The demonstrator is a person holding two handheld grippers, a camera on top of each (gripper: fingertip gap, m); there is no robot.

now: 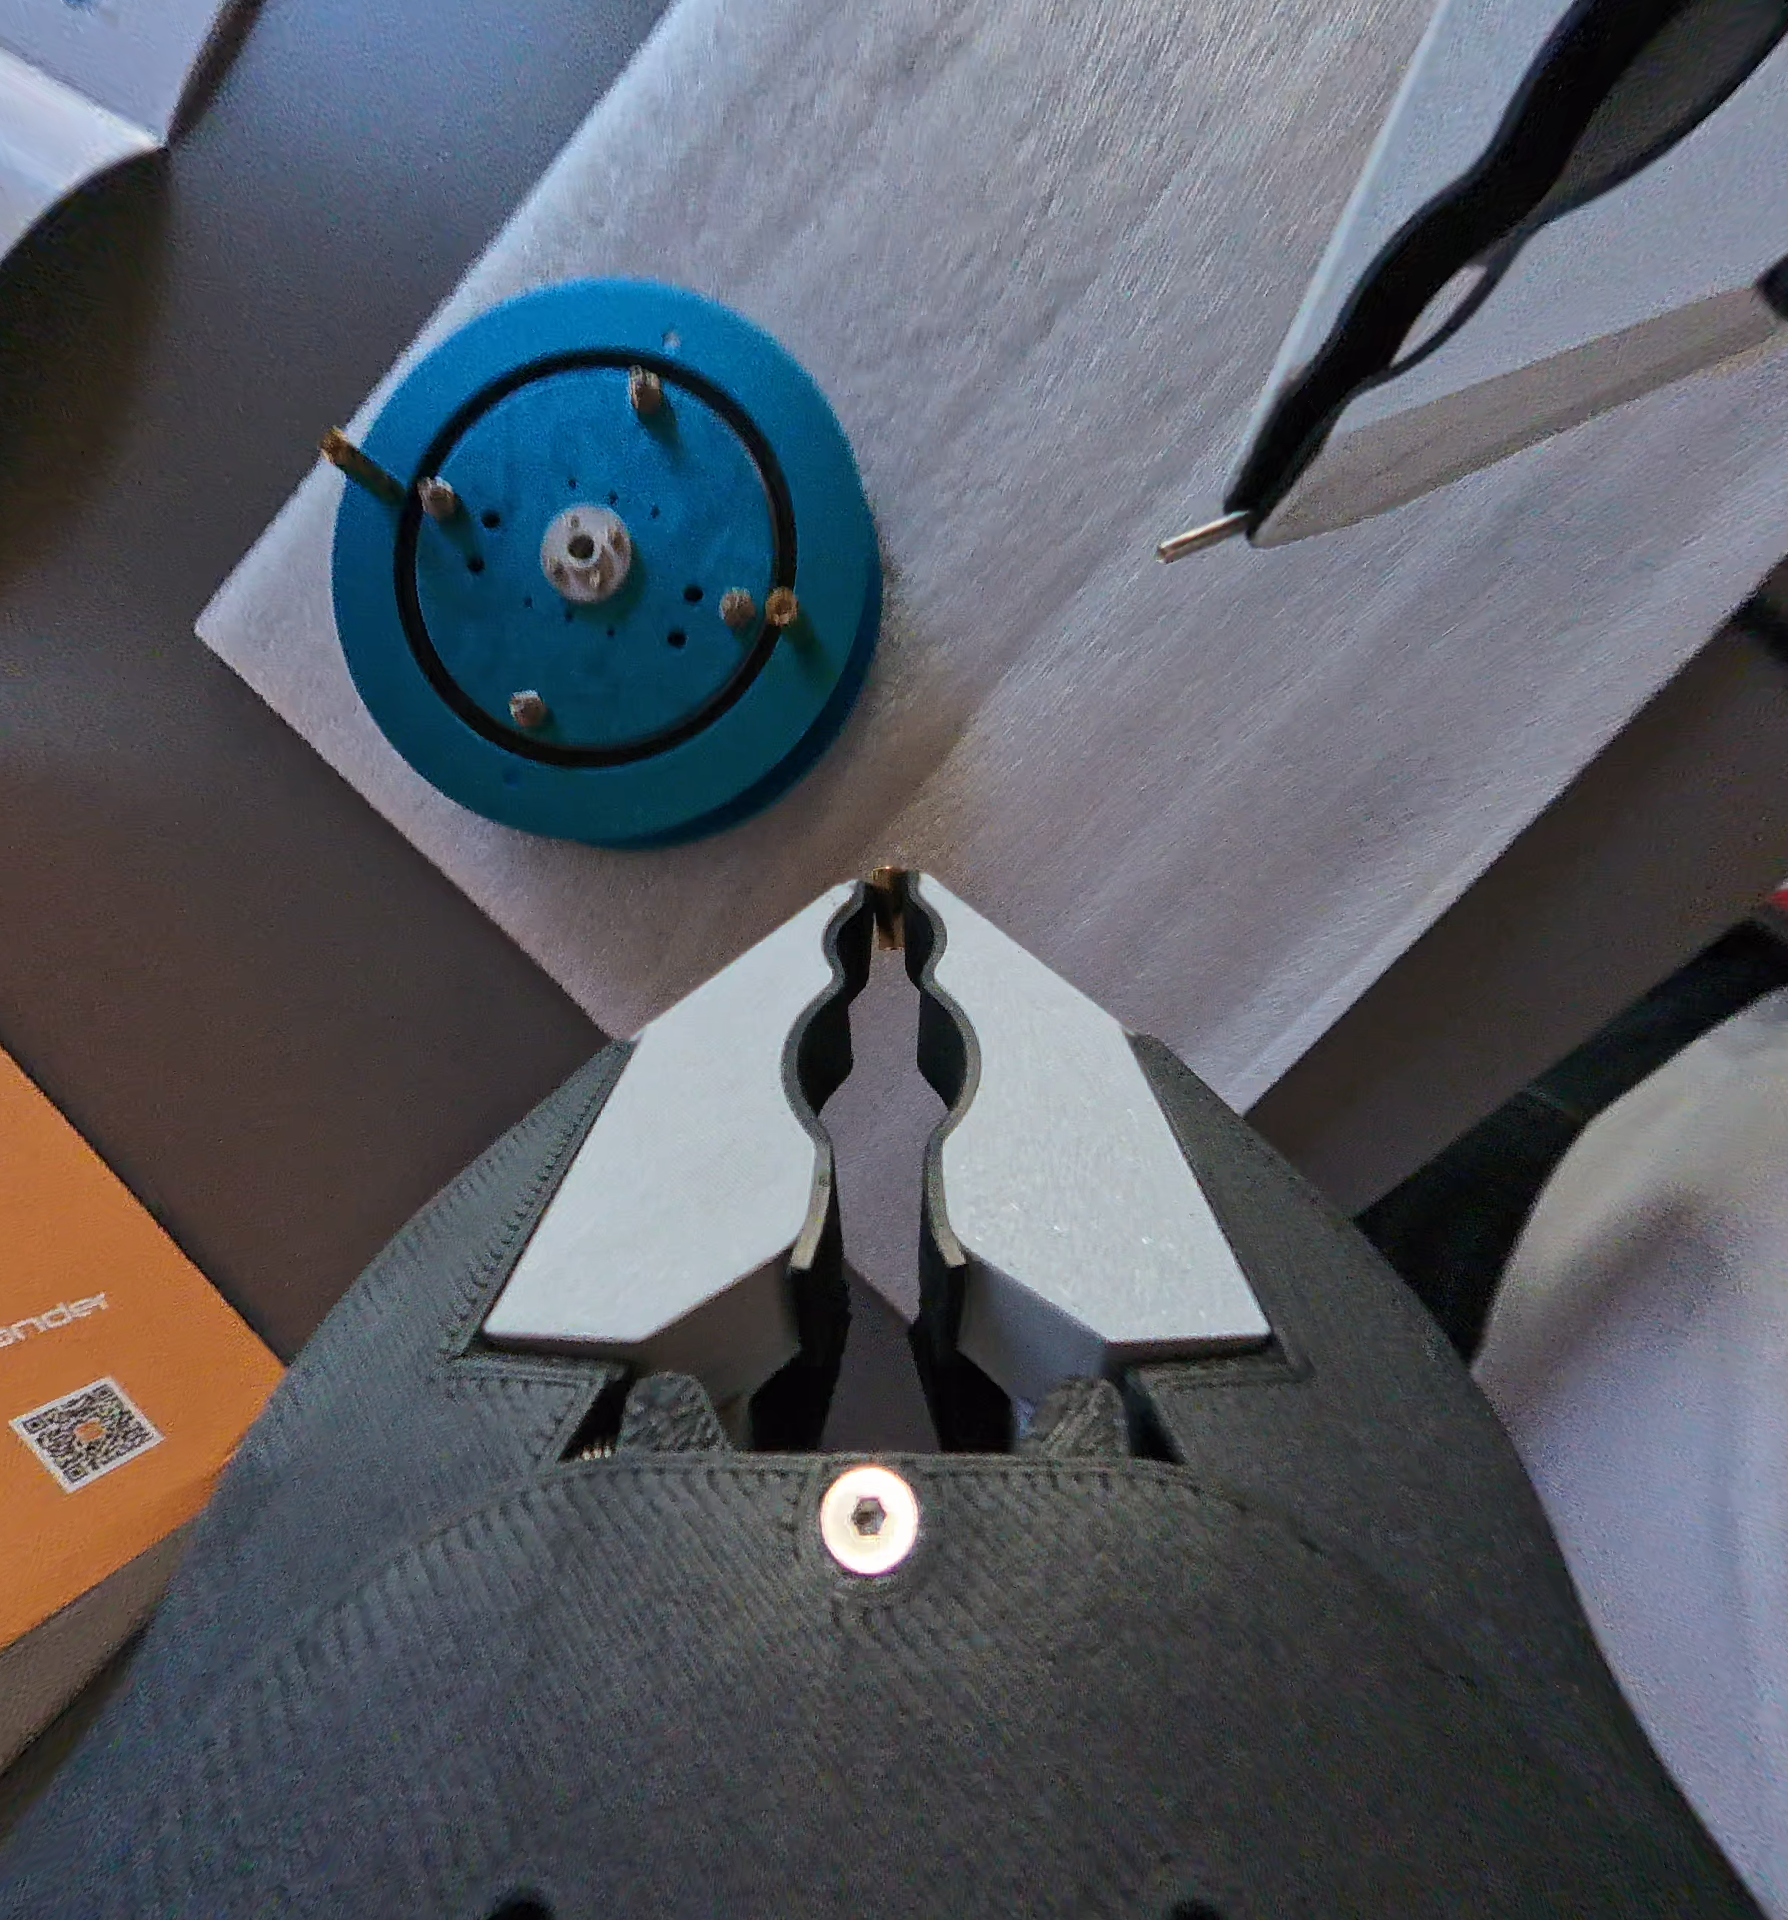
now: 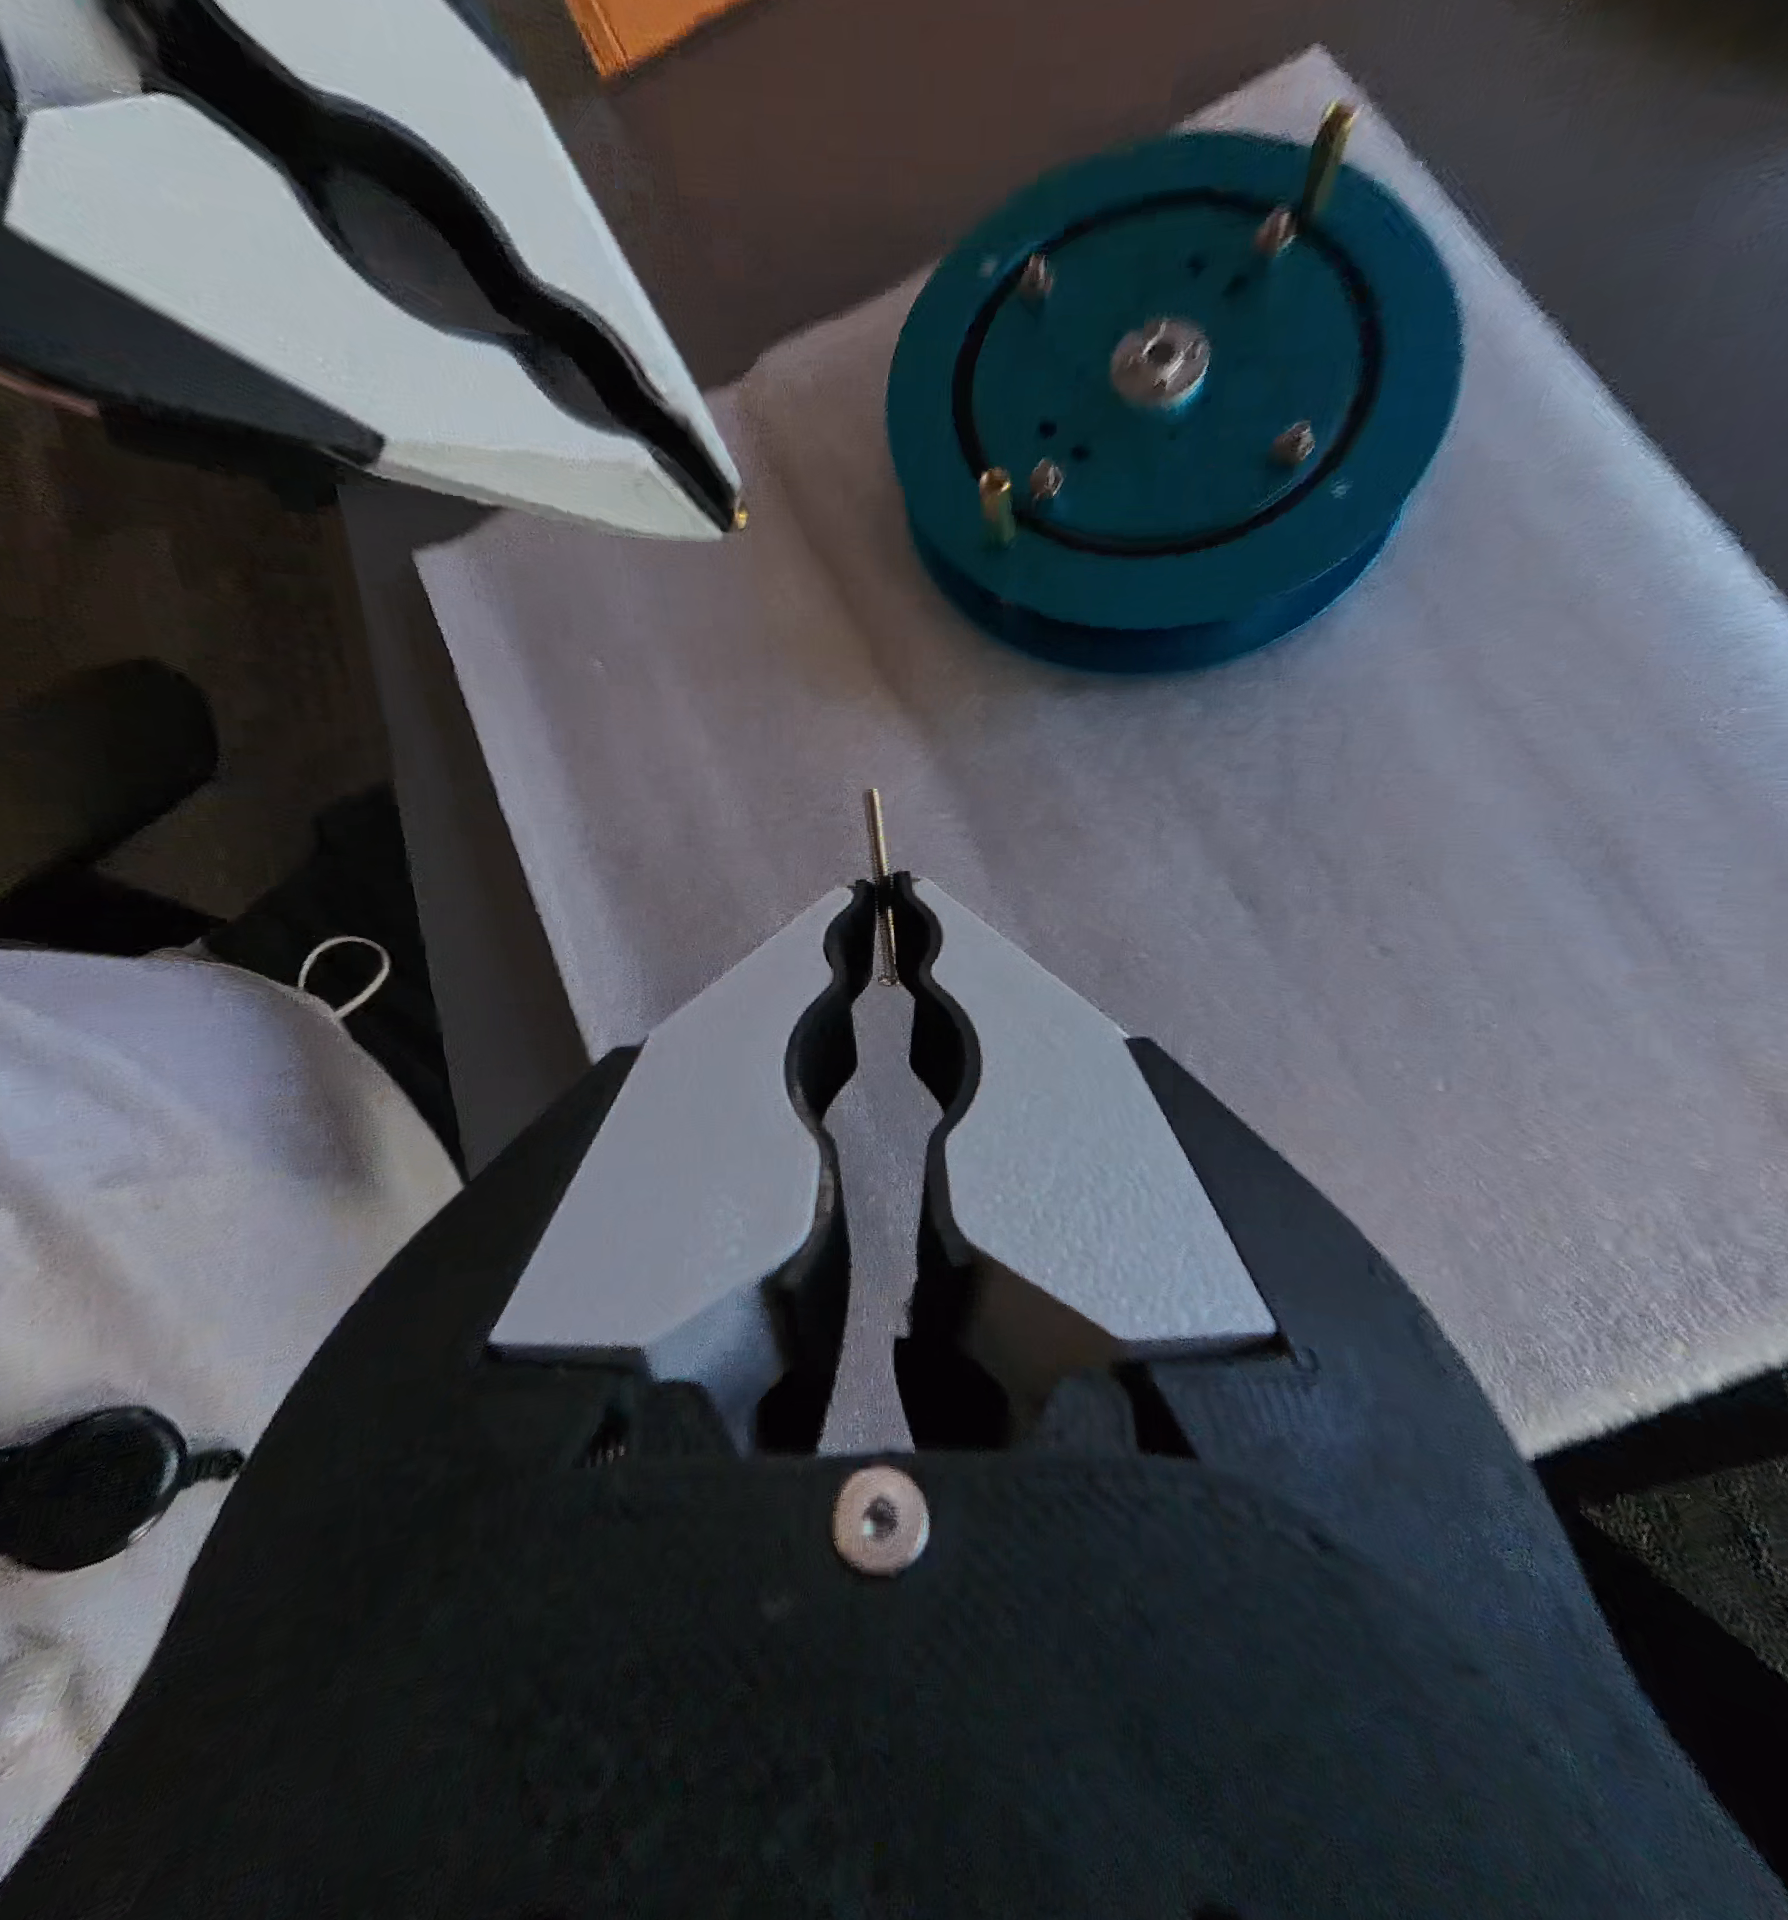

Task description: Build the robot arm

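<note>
Dark table (image 1: 69, 790), much of it covered by a white foam sheet (image 1: 1077, 312). An orange card (image 1: 48, 1299) lies on the table at 8 o'clock in the left wrist view. White cloth (image 2: 121, 1195) bunches at 8 o'clock in the right wrist view.

Blue disc (image 1: 604, 561) lies flat on the sheet, at 11 o'clock from the left gripper's tips and 1 o'clock from the right's. A black ring groove runs round its face, and a grey metal hub (image 1: 586, 551) sits at centre. Several short posts stand upright on the inner face. Two taller brass standoffs stand on the outer band, one (image 1: 362, 468) at the disc's 9 o'clock edge, one (image 1: 783, 606) toward 4 o'clock.

Left gripper (image 1: 888, 904): jaws nearly closed, pinching a short brass standoff (image 1: 888, 912) at the very tips, above the sheet and clear of the disc.

Right gripper (image 2: 882, 914): jaws nearly closed, clamping a thin steel pin (image 2: 877, 862) that juts forward past the tips, also in the air above the sheet.

Some posts are seated, and both held parts are well apart from the disc.
</note>
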